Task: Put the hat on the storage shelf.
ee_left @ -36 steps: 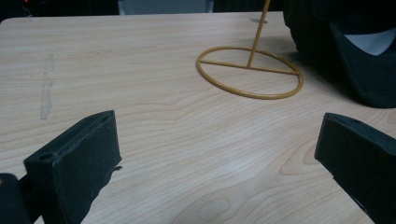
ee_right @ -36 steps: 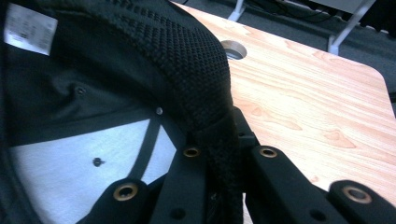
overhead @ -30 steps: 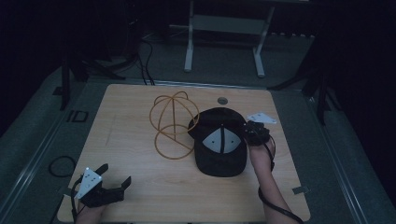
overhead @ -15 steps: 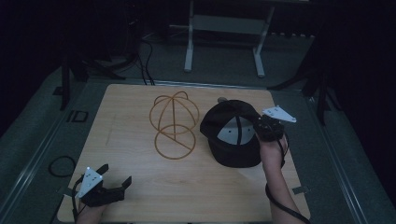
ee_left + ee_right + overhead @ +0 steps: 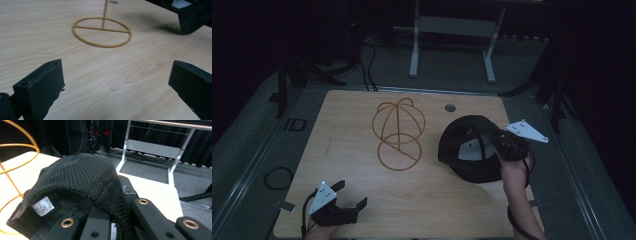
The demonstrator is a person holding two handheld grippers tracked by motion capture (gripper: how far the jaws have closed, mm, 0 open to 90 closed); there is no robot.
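Right gripper (image 5: 504, 145): jaws clamped on black cap (image 5: 467, 155), lifted off table (image 5: 362, 125) | left gripper (image 5: 347, 205): jaws apart, resting near edge | wire stand (image 5: 398, 132): upright, bare.

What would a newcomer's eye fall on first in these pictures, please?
Most likely the black mesh cap, gripped by the right gripper at the table's right side, its inside label showing. Next, the yellow wire hat stand upright at the centre, beside the cap. The left gripper rests open at the near left corner.
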